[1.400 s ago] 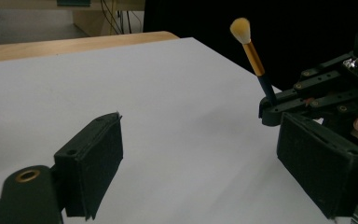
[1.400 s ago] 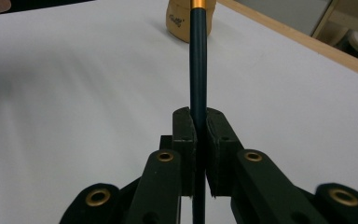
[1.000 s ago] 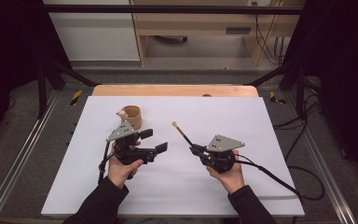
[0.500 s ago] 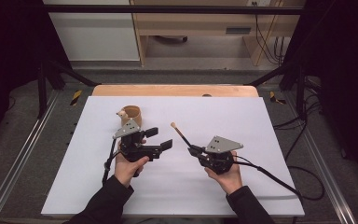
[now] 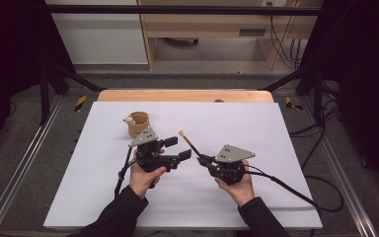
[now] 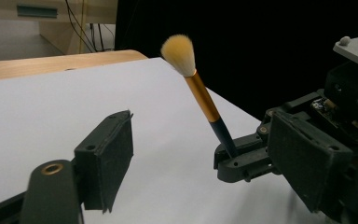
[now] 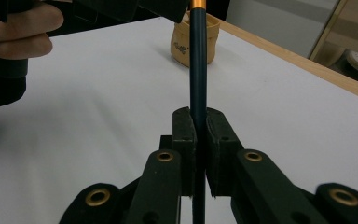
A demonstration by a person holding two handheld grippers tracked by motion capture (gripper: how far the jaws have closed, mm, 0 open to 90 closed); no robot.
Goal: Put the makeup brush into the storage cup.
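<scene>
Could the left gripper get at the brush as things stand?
Probably yes: the left gripper, jaws apart and just been closing with nothing between them, faces the brush, which the right gripper holds up clear of the table.

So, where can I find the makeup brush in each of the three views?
High view: the makeup brush lies at centre, slanting up-left from the right gripper.
Left gripper view: right of centre, bristles up, handle clamped in the right gripper.
Right gripper view: its dark handle rises through the middle between the shut jaws.
Shared landmark: the tan cup, behind the brush in the right gripper view.
</scene>
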